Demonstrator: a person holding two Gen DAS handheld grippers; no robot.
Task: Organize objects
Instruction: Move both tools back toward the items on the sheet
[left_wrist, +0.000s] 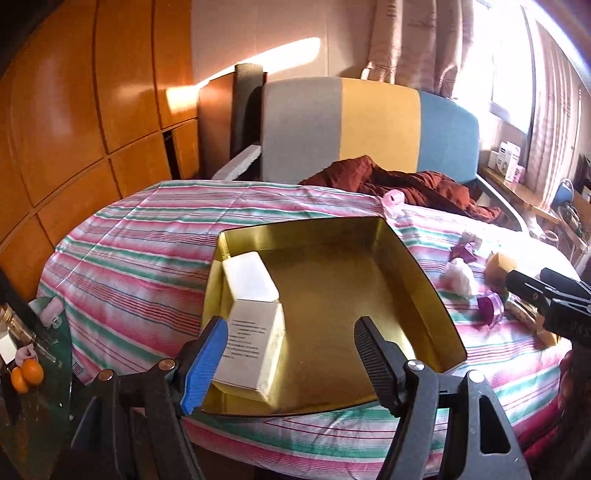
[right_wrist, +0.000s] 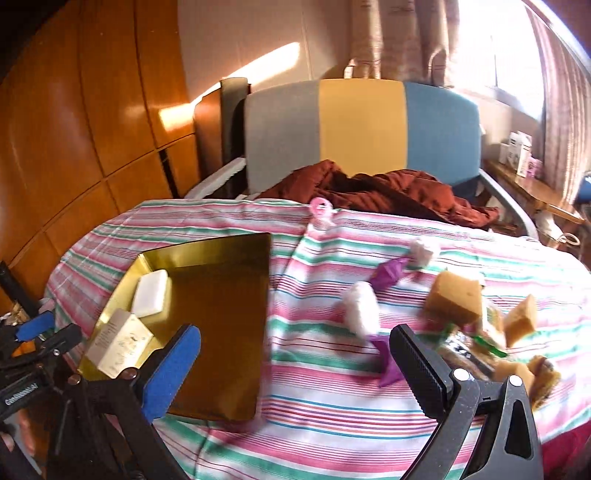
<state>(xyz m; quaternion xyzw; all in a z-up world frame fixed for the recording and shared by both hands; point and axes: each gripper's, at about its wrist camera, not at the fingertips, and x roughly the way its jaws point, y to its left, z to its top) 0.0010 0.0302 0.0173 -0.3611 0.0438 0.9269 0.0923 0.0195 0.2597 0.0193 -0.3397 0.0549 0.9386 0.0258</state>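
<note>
A gold tin tray (left_wrist: 332, 280) (right_wrist: 221, 295) lies on the striped bedsheet. Inside it at the left are a white block (left_wrist: 251, 275) (right_wrist: 151, 297) and a cream printed box (left_wrist: 255, 339) (right_wrist: 120, 341). My left gripper (left_wrist: 288, 354) is open and empty over the tray's near edge, its blue pad beside the cream box. My right gripper (right_wrist: 295, 362) is open and empty above the sheet, right of the tray. Loose on the sheet to the right lie white fluffy balls (right_wrist: 364, 308), purple wrapped pieces (right_wrist: 388, 275), tan sponge blocks (right_wrist: 456, 297) and a crinkly packet (right_wrist: 469, 350).
A red-brown blanket (right_wrist: 369, 188) is bunched at the far side before a grey, yellow and blue headboard (right_wrist: 362, 125). A pink clip (right_wrist: 319, 208) lies near it. Wooden wardrobe panels (left_wrist: 74, 110) stand at the left. A shelf with boxes (right_wrist: 521, 155) is at the right by the window.
</note>
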